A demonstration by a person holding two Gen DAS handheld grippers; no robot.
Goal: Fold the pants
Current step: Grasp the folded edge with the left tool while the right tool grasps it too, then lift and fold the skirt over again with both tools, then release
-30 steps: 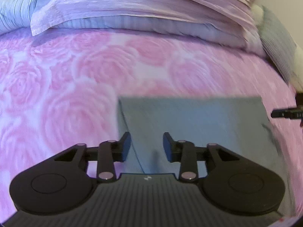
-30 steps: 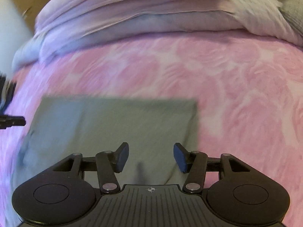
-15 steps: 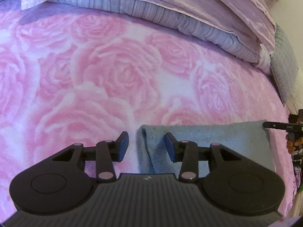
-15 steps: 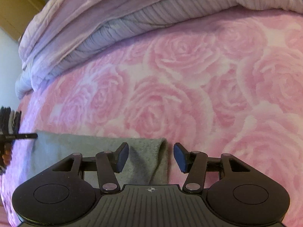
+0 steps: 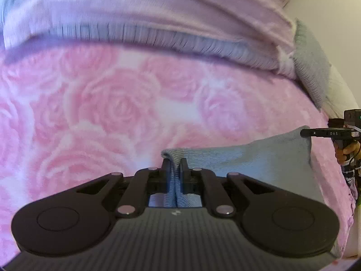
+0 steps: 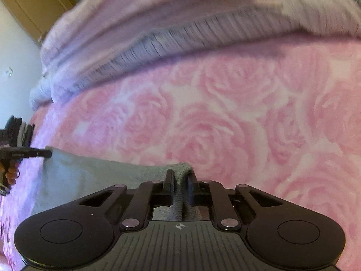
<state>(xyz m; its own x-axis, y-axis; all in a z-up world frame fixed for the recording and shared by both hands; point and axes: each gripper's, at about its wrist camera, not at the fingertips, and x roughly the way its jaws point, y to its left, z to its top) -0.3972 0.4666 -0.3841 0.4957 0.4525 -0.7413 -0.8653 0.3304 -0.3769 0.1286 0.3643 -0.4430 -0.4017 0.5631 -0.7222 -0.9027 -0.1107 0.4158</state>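
both tongs — left tongs (image 5: 174,171), right tongs (image 6: 180,184) — pinch the grey pants (image 5: 259,160).

Left claw (image 5: 174,166) and right claw (image 6: 180,177) level, side by side, each clamped tight on fabric.

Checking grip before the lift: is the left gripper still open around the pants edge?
No, the left gripper is shut on the grey pants, fabric pinched between its fingers.
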